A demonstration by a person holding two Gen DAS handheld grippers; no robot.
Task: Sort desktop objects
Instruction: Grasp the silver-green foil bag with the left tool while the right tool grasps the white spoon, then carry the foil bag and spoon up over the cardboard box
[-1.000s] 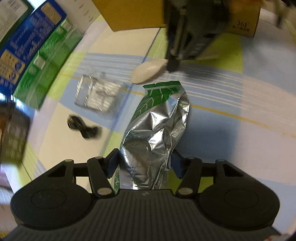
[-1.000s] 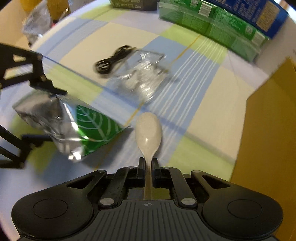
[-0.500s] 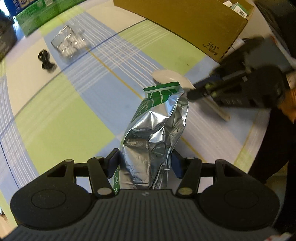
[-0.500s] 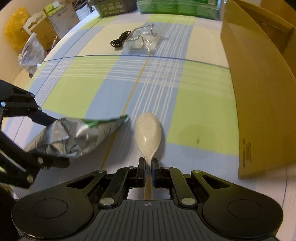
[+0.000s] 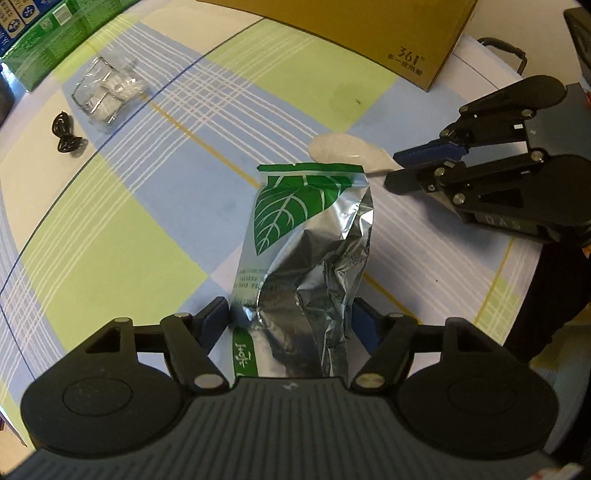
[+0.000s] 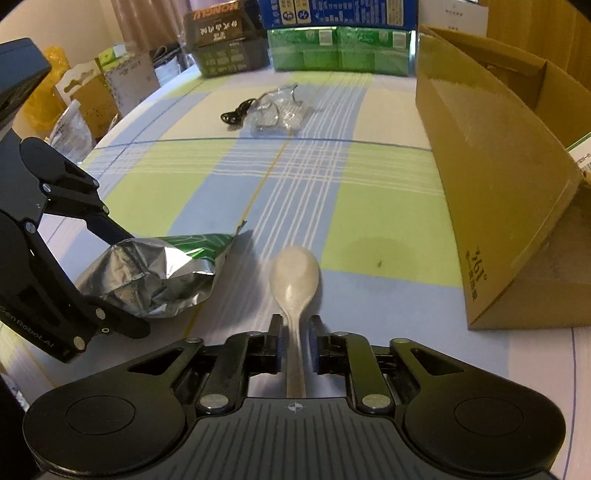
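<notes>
Left gripper [image 5: 290,323] clamps the foil pouch [image 5: 306,251], light, crinkly and easily crushed, at its lower end at frame centre, while right gripper [image 6: 297,338], jaws parted, straddles the stiff spoon [image 6: 294,282] handle.

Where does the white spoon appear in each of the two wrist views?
Left wrist view: the spoon lies right of centre, beyond the foil bag.
Right wrist view: the spoon is at lower centre, between its own gripper's fingers.
Shared landmark: the cardboard box.
</notes>
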